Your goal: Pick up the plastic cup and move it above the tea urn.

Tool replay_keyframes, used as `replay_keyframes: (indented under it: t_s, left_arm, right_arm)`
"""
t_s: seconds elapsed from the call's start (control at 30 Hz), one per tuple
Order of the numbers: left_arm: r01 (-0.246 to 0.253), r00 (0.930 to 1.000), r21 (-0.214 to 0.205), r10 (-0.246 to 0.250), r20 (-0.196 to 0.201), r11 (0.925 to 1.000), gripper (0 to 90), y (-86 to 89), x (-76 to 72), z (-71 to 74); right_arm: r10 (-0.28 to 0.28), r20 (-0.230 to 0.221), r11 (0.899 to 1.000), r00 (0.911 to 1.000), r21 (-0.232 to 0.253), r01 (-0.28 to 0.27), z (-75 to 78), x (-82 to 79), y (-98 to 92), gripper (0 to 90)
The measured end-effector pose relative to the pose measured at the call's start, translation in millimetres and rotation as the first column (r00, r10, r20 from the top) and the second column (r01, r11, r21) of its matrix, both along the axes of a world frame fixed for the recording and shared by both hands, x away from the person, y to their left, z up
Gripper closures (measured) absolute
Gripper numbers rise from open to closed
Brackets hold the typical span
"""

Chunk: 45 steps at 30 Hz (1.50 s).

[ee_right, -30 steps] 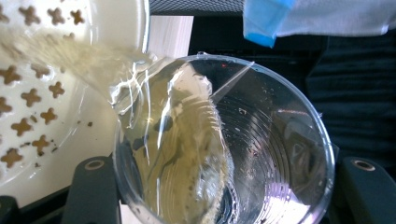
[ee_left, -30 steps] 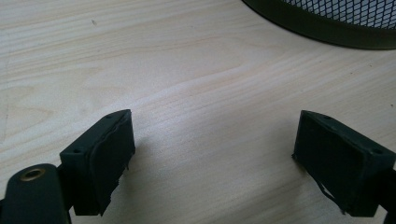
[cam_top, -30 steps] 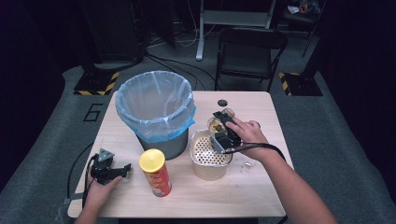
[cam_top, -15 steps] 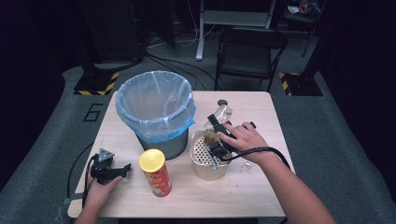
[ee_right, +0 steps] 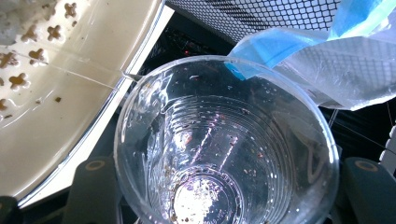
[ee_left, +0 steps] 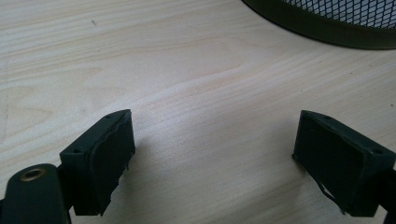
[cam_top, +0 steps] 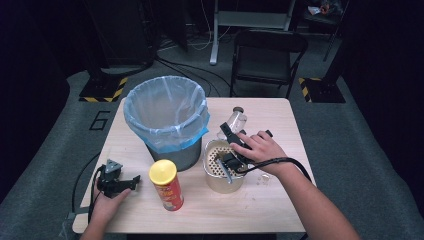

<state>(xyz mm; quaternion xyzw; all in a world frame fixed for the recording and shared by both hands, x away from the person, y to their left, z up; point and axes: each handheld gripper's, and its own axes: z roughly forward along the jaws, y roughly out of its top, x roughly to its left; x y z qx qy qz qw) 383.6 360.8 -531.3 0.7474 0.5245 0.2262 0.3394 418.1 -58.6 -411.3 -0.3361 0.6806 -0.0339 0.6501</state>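
Right gripper (cam_top: 226, 134) clamped on clear plastic cup (ee_right: 224, 149) beside colander (cam_top: 220, 165); left gripper (ee_left: 224, 158) wide, empty.

At frame centre the bin (cam_top: 167, 122) is showing dark mesh under a pale blue, translucent liner. Lower centre, the chip can (cam_top: 167, 185) is wearing red with a yellow lid. Right of it, the cream strainer bowl (cam_top: 214, 172) is displaying cross-shaped perforations. The clear cup (ee_right: 224, 144) is carrying brown specks. The table (cam_top: 280, 200) is showing light wood grain; both grippers are looking black.
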Motion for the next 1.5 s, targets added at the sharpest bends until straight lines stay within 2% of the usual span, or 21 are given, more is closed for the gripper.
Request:
replay_keyframes:
  t_s: [0.93, 0.97, 1.5]
  left_arm:
    - [-0.001, 1.0, 0.001, 0.001, 0.001, 1.0, 12.0, -0.1, -0.1, 0.0]
    - [0.0, 1.0, 0.004, 0.0, 0.001, 1.0, 12.0, 0.1, 0.0, 0.1]
    - [0.0, 1.0, 0.005, 0.0, 0.0, 1.0, 11.9, 0.1, 0.0, 0.2]
  right_arm:
    - [0.006, -0.001, 1.0, 1.0, -0.004, -0.006, 0.8, -2.9, -0.1, 34.3]
    - [0.01, 0.01, 1.0, 0.9999, -0.001, -0.01, 1.0, -3.3, 0.3, 34.3]
    - [0.012, 0.02, 1.0, 0.9997, -0.007, -0.011, 2.1, -4.0, -0.1, 34.3]
